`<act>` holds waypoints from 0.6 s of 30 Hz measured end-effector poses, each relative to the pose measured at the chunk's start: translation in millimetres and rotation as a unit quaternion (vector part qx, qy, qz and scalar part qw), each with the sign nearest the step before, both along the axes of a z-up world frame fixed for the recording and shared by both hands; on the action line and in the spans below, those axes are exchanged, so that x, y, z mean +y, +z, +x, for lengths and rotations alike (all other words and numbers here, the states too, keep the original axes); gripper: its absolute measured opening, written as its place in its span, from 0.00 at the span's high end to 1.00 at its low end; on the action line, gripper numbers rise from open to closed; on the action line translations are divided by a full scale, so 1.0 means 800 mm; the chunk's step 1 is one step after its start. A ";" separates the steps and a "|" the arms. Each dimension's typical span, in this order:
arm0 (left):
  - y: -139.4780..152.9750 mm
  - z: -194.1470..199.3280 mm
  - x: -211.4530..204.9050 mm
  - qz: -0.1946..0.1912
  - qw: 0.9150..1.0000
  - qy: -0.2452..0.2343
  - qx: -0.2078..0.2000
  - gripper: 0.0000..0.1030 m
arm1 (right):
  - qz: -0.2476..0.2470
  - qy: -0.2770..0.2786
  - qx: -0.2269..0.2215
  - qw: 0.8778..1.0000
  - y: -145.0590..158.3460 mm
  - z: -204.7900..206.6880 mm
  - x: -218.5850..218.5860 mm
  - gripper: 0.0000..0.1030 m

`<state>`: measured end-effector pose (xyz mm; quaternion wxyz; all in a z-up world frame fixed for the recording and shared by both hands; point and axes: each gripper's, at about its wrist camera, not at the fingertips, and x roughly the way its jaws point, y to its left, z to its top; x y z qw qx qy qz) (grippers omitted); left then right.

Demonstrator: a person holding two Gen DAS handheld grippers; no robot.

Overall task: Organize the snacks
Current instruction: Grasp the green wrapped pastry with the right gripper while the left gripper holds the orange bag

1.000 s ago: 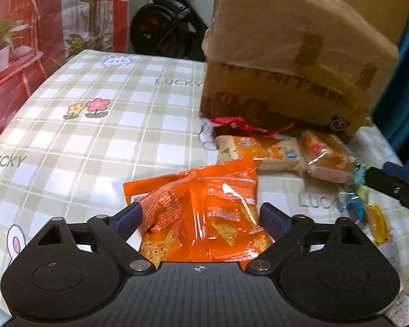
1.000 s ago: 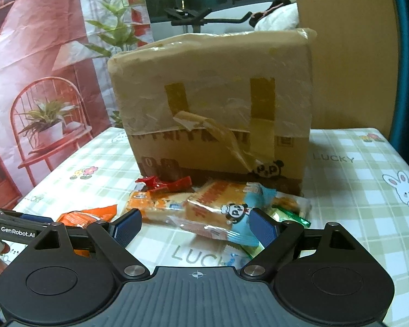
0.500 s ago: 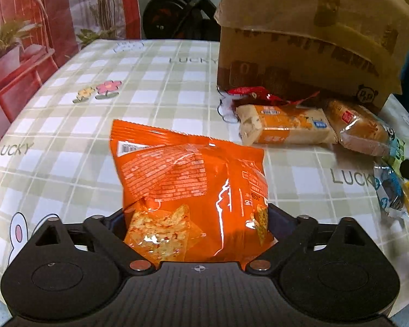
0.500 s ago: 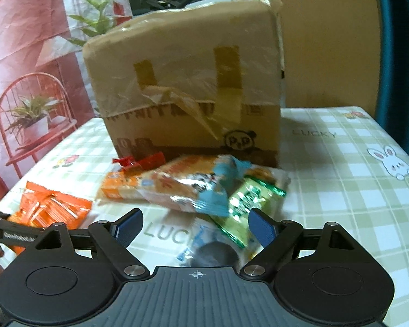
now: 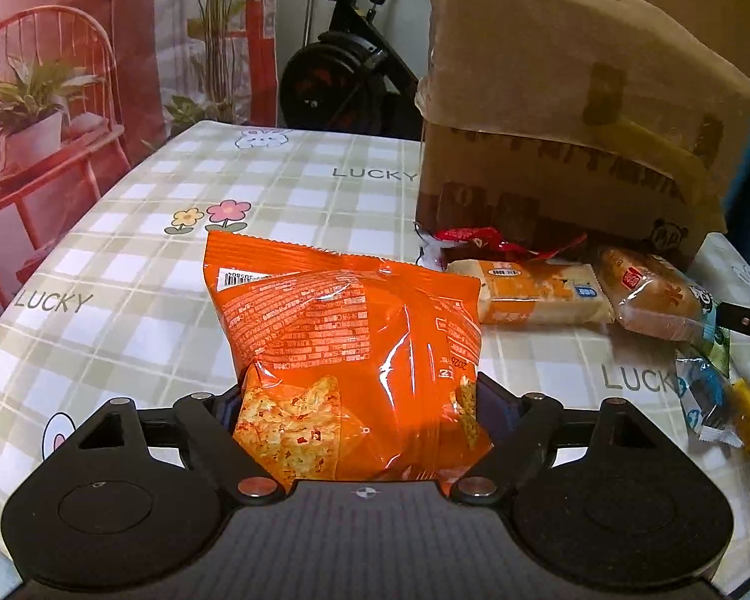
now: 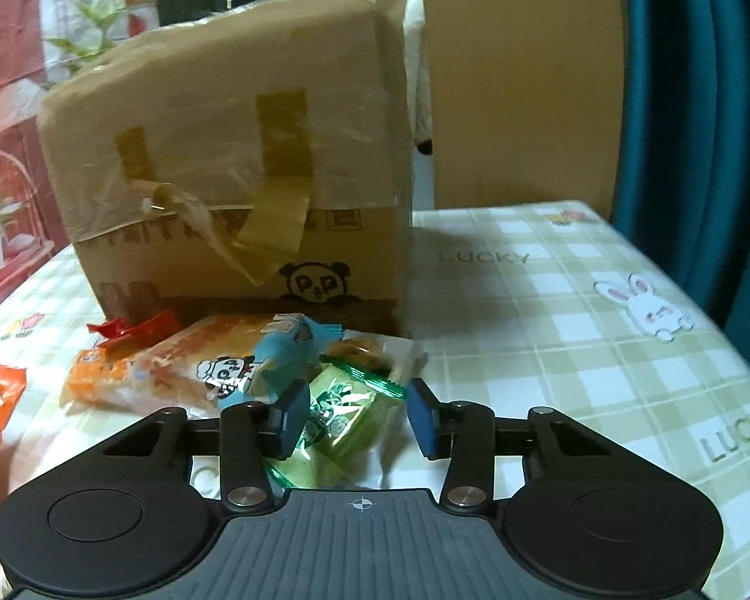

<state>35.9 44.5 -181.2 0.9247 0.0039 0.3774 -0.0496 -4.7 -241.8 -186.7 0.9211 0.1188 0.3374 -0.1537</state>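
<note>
Left gripper (image 5: 357, 402) clamps the orange chip bag (image 5: 347, 345), lifted at the near table edge; right gripper (image 6: 357, 417), jaws just closing, straddles the green packet (image 6: 347, 412), right pad apart; centre it, squeeze gently before lifting toward the cardboard box (image 6: 235, 175).

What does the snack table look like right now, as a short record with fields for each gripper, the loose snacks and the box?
left gripper: closed on the orange chip bag
right gripper: jaws just closing around the green packet, right pad not yet touching
loose snacks: red wrapper, orange cracker pack, bread bun pack, lying in front of the box
box: taped cardboard box, upright on checked tablecloth
</note>
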 end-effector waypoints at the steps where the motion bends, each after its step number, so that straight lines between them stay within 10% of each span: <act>1: 0.000 -0.001 0.000 0.002 1.000 -0.001 -0.003 0.16 | 0.000 -0.001 0.004 1.000 -0.003 0.005 0.002 0.61; 18: 0.004 -0.008 0.004 -0.001 1.000 -0.004 -0.019 0.16 | -0.002 -0.006 0.006 1.000 -0.014 0.016 0.007 0.58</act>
